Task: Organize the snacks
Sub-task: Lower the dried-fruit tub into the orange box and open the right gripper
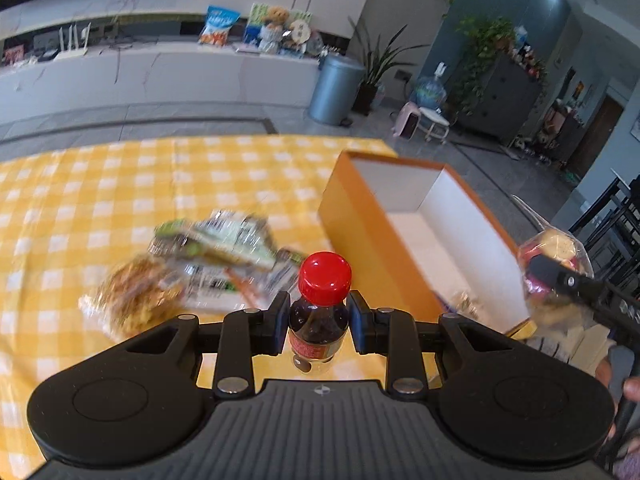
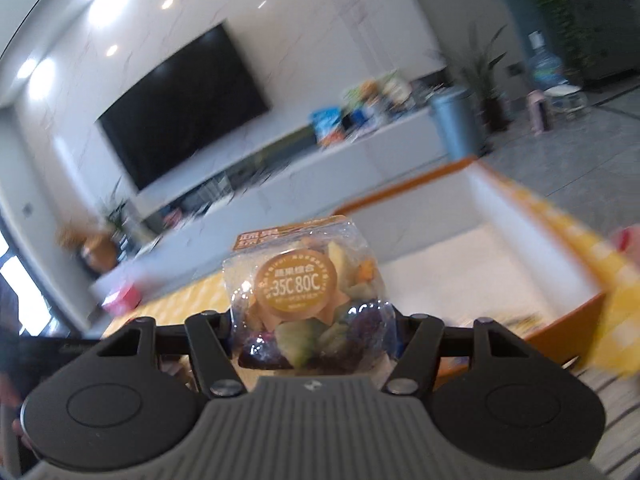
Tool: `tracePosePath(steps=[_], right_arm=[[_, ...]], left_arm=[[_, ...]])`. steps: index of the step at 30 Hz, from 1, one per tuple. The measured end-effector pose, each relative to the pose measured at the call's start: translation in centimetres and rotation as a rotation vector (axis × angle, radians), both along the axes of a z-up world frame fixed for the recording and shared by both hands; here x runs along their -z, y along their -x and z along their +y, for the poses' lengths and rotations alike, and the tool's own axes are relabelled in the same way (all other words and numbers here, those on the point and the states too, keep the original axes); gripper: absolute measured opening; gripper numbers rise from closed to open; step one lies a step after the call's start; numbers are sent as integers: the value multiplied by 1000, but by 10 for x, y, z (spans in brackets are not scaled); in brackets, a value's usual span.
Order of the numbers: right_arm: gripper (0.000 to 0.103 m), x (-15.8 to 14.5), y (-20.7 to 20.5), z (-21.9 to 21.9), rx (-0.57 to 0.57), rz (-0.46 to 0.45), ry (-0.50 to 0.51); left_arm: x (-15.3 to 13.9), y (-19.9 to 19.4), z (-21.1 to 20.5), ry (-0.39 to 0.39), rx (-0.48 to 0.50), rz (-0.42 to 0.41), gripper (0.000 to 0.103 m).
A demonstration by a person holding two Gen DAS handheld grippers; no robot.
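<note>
Snacks were split between both hands at this moment. A small dark-liquid bottle (image 1: pixel 319 312) with a red cap (image 1: pixel 325 278) sat upright in the left hand-held gripper (image 1: pixel 319 322), whose pads were closed narrowly on its shoulder just under the cap. It looked rigid and fairly heavy for its size, with smooth, probably slippery walls, so a hold below the cap's flare seemed the safest place; squeezing lower on the label might let it slide.

A clear bag of mixed dried fruit and vegetable chips (image 2: pixel 312 300) filled the right hand-held gripper (image 2: pixel 316 340), the jaws standing about half apart and pressing its lower sides. That bag appeared light, puffy and crinkly, its contents brittle, so a gentle hold low on the body suited it better than a hard pinch.

An orange box (image 1: pixel 362 240) with a white inside stood open just right of the bottle, and the bag hung near the box's right rim. Little showed inside the box beyond a scrap at its near corner. Left of the box, more wrapped snacks (image 1: pixel 192 268) lay blurred on the yellow checked cloth covering the worktop (image 1: pixel 80 184). These looked soft and flat, best taken by an edge.
</note>
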State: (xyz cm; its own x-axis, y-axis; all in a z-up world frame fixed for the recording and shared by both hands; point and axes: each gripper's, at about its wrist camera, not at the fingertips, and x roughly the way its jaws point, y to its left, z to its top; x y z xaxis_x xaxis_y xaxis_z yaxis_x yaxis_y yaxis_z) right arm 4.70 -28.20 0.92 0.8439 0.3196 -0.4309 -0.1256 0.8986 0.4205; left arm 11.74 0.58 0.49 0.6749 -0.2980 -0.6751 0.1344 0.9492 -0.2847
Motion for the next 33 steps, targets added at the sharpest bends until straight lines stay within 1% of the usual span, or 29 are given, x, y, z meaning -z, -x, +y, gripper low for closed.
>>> tracePosePath(steps=[2,5,9,11,13,17,20,22,25,27,28,30,32,33], right_arm=[[62,-2,-8,-19,60,7,28],[62,2,-25,-37,97,35,78],[62,14,-56,-45,139,128,163],[62,20,-71,-41,141,157,178],[62,24,-83,-37,125,194,154],[62,34,-109,-19,61,282,55],[62,48,-124,5,15,342,22],[62,55,-127,20,-24,374,13],[62,59,-130,35,-58,383,54],[62,63,-132,41,-45,404,75],[62,64,-137,44,-44,415,79],[63,63,-138,43,-43,408,67],[67,61,-134,40,-56,387,58],[73,59,-130,39,-61,369,66]], left_arm=[[-4,-5,-6,12,18,-15,34],[-7,-17,-18,23,38,-28,34],[-11,-34,-33,36,59,-41,34],[-14,-40,-39,44,68,-51,34],[-17,-46,-48,25,95,-68,34],[-28,-57,-68,-41,118,-103,34],[-38,-61,-79,-85,117,-138,34],[-42,-61,-84,-89,135,-156,34],[-43,-63,-89,-74,147,-169,34],[-41,-66,-91,-59,140,-162,34],[-41,-68,-92,-54,141,-155,34],[-41,-69,-92,-43,138,-153,34],[-42,-70,-91,-50,140,-148,34],[-43,-70,-91,-56,141,-148,34]])
